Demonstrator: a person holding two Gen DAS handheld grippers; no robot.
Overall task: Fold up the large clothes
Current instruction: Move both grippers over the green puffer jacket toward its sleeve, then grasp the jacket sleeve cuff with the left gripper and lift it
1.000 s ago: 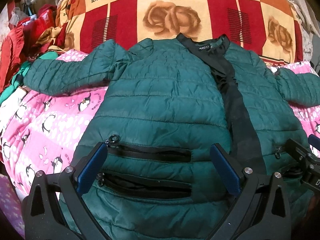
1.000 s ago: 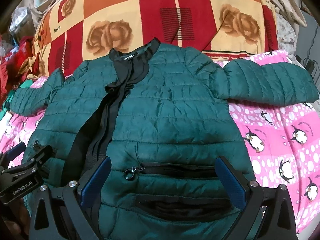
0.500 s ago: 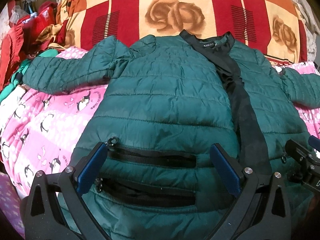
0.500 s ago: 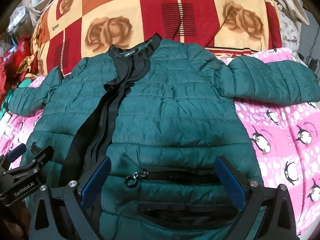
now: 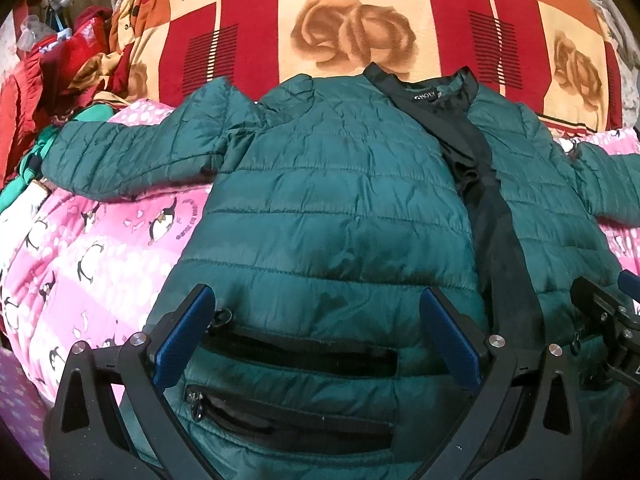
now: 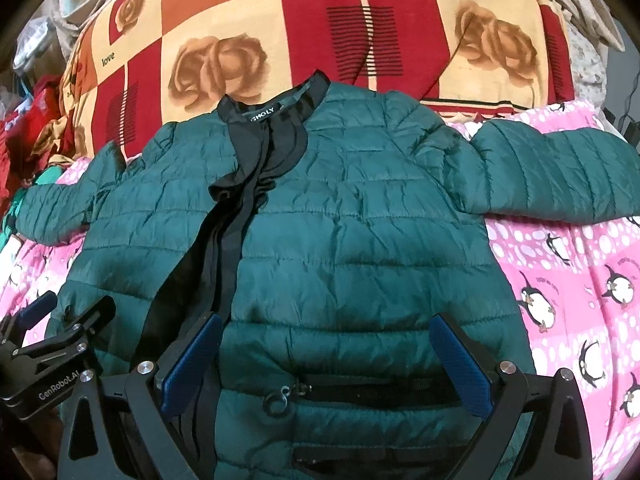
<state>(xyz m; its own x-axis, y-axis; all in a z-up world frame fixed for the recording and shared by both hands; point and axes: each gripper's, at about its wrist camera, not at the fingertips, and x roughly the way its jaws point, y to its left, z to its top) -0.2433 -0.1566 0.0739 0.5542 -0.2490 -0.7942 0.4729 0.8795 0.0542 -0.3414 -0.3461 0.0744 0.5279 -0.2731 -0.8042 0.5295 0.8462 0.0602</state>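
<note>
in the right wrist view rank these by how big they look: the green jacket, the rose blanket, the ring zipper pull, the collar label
1. Green jacket, which fills most of the view.
2. Rose blanket, though the jacket hides part of it and it lies farther off.
3. Collar label.
4. Ring zipper pull, about the label's size and nearer the camera, so this order is unsure.

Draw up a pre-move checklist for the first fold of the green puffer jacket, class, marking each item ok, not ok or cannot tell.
1. Green puffer jacket lies front up on the pink penguin blanket: ok.
2. Both sleeves spread outward: left sleeve, right sleeve: ok.
3. Front closed: not ok, black lining shows along the opening.
4. Left gripper open, holding nothing: ok.
5. Right gripper open, holding nothing: ok.
6. Bottom hem flat: cannot tell, hidden behind the fingers.
</note>
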